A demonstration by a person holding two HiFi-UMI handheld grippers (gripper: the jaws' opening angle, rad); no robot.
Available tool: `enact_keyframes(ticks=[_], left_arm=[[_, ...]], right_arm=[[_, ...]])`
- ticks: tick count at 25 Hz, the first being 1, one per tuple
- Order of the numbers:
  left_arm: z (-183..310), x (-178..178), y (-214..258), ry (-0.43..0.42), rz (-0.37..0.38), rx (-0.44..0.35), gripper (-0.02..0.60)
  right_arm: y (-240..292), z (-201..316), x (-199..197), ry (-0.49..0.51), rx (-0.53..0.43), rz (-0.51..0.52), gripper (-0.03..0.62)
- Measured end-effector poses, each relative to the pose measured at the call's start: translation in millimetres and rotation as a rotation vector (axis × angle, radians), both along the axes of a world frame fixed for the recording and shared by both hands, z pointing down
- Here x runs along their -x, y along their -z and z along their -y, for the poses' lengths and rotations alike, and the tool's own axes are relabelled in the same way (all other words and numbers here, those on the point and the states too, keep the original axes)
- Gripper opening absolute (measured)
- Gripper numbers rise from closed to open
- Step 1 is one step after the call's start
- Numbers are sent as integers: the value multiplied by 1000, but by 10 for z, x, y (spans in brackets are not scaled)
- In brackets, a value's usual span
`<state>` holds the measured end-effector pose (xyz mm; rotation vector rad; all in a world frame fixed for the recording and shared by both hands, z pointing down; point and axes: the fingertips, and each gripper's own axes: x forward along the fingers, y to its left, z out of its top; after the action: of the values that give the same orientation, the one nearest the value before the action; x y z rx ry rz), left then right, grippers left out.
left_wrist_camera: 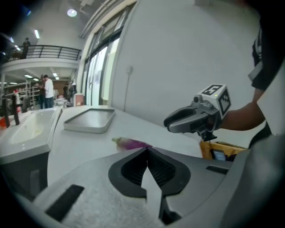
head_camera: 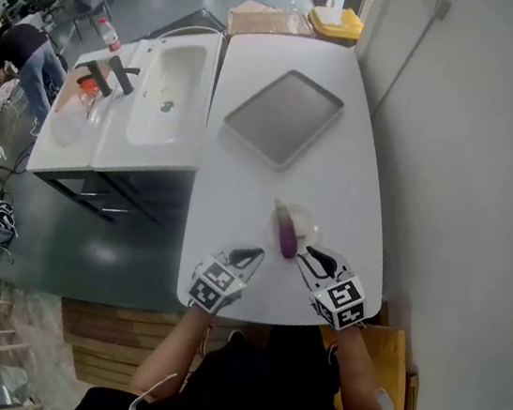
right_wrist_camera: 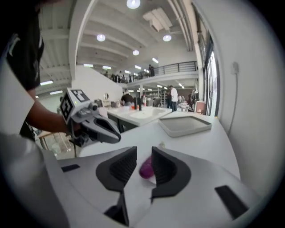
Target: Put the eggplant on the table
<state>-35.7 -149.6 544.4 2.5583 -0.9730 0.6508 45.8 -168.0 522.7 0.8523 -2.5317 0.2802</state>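
Since the eggplant [head_camera: 286,233] lies lengthwise just beyond the open right hand-held gripper [head_camera: 312,255], the clenched, empty left hand-held gripper [head_camera: 252,255] is farther.

Left tongs [head_camera: 251,254] together, right tongs [head_camera: 307,254] apart

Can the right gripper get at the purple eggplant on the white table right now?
Probably yes: the purple eggplant lies just ahead of the right gripper, whose jaws stand apart; nothing blocks the way.
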Motion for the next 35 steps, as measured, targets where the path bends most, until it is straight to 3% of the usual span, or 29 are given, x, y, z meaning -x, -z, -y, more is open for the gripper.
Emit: enact_keyframes(ticks=[4, 8, 17, 20, 24, 31, 35], left_arm=[[-770, -106, 774, -120, -221, -69, 6], [-1317, -92, 1277, -153, -289, -172, 8], [-1975, -296, 1619, -209, -242, -257, 8], [-1974, -257, 1683, -189, -190, -291, 8], [-1875, -240, 1732, -158, -189, -296, 8], [-1859, -631, 1813, -163, -182, -291, 8], [-1909, -682, 1843, -131, -163, -312, 8]], right_arm=[[916, -877, 93, 19, -115, 215, 37], [1298, -1549, 143, 32, -187, 261, 17], [1535, -2105, 258, 48, -218, 261, 6], [1612, -2074, 322, 80, -241, 274, 5], [1703, -2015, 300, 106, -251, 286, 5], [1731, -2085, -66, 128, -239, 296, 5], [1692, -2050, -149, 167, -233, 300, 5]])
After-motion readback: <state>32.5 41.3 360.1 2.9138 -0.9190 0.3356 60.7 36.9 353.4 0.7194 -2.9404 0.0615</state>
